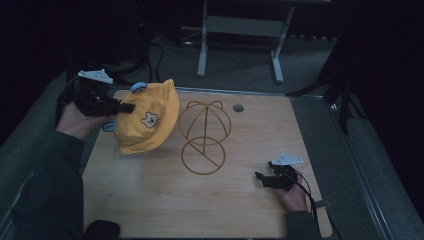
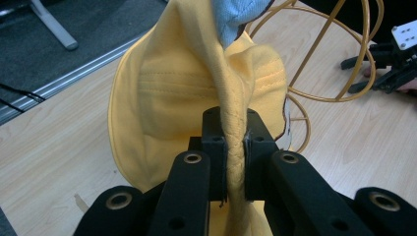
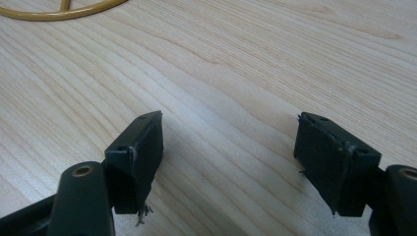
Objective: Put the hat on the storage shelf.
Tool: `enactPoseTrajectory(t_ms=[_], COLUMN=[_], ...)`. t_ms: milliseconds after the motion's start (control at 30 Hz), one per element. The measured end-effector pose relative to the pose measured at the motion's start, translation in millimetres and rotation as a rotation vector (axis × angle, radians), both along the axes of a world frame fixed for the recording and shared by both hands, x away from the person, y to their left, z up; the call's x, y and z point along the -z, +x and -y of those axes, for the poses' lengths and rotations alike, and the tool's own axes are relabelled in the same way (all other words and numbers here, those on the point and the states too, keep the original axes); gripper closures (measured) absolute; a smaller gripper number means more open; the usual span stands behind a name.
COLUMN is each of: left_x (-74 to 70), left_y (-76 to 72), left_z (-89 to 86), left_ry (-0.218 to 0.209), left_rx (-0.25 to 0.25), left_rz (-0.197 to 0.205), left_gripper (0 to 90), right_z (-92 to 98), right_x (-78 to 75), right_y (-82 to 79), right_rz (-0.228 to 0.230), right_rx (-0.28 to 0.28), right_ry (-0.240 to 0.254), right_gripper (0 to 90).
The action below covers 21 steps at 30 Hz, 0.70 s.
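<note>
A yellow child's hat with a small bear patch hangs above the table's left side, lifted by its brim. My left gripper is shut on that brim; in the left gripper view the folded yellow hat brim is pinched between the pads at my left gripper. A gold wire hat stand stands on the table just right of the hat, and the wire stand shows beyond it. My right gripper rests low near the table's front right, open, with bare wood between its fingers at my right gripper.
The wooden table has a small round hole near its back edge. A metal desk frame stands on the floor behind. A dark object lies at the table's front left corner.
</note>
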<state>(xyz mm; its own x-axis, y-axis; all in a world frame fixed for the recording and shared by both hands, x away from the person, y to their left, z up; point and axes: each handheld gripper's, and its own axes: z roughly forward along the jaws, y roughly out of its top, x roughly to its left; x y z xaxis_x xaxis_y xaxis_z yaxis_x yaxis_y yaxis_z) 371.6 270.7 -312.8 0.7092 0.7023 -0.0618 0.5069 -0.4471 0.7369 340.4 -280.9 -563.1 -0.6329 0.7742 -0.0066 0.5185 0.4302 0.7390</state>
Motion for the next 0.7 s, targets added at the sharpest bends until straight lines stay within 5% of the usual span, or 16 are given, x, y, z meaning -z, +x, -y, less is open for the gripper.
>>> enactPoseTrajectory(t_ms=[700], left_x=[-8.9], left_y=[-3.5], left_z=[6.1], left_ry=[-0.012], left_rx=[0.081], left_rz=[0.019], left_gripper=[83.8], right_z=[0.0], right_x=[0.0], right_y=[0.1], right_rz=[0.000], right_rx=[-0.001], right_ry=[0.000], right_gripper=[26.7])
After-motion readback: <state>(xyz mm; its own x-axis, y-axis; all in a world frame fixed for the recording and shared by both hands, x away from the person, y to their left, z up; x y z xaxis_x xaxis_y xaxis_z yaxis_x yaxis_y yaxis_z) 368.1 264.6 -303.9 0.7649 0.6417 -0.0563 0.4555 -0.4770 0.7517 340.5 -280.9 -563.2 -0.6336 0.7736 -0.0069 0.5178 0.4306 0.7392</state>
